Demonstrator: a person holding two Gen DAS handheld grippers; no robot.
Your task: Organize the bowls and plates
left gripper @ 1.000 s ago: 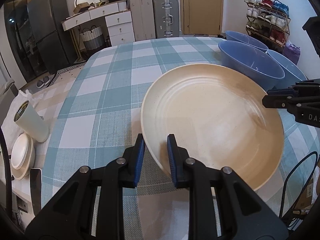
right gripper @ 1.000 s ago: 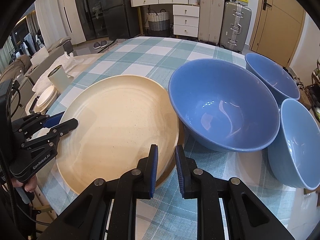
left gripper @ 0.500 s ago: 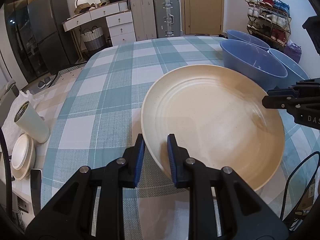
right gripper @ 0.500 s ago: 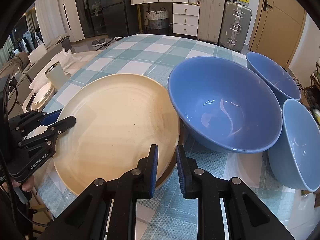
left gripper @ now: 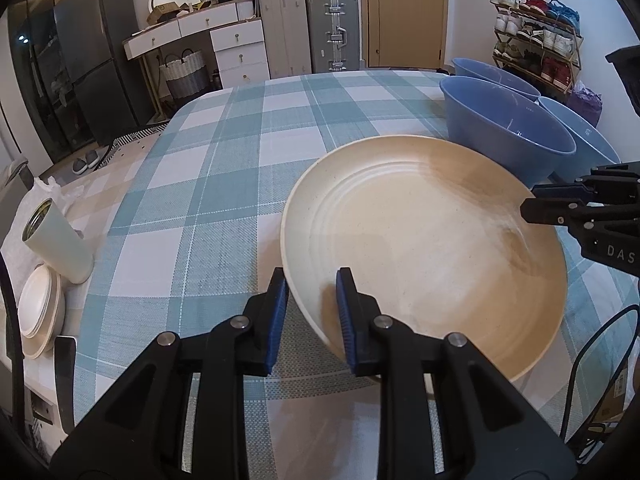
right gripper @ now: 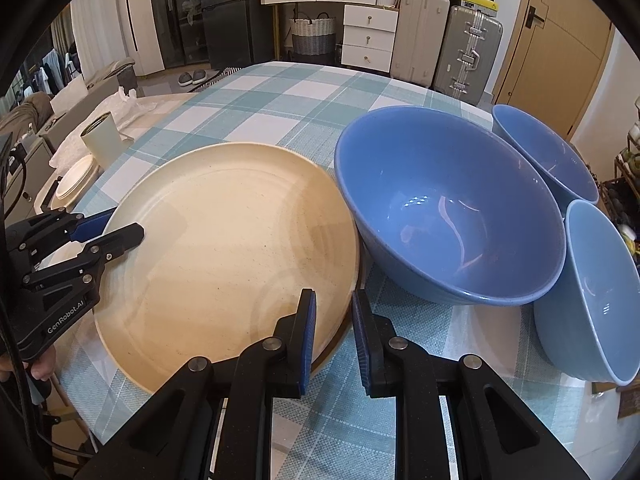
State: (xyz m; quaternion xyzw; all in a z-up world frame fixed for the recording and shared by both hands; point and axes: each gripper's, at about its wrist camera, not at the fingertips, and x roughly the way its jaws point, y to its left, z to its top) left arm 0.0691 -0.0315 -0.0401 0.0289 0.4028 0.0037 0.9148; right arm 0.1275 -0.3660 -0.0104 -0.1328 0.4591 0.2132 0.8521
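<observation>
A large cream plate (left gripper: 424, 240) is held over the checked tablecloth (left gripper: 224, 184). My left gripper (left gripper: 311, 284) is shut on its near left rim. My right gripper (right gripper: 333, 312) is shut on the opposite rim of the plate (right gripper: 224, 248). A large blue bowl (right gripper: 444, 208) stands right beside the plate, touching or nearly touching its edge. Two smaller blue bowls stand behind (right gripper: 544, 152) and to the right (right gripper: 592, 296) of it. The right gripper also shows in the left wrist view (left gripper: 536, 202), and the left gripper in the right wrist view (right gripper: 120, 228).
A pale cup (left gripper: 56, 240) and a stack of small white plates (left gripper: 40, 308) sit at the table's left edge. Suitcases (left gripper: 304, 28), drawers and a dark fridge stand beyond the table. A shoe rack (left gripper: 536, 40) is at the far right. A cable (left gripper: 592, 360) hangs off the right edge.
Both grippers keep their hold on the plate. The plate and grippers have dropped slightly, so the blue bowls look taller behind it.
</observation>
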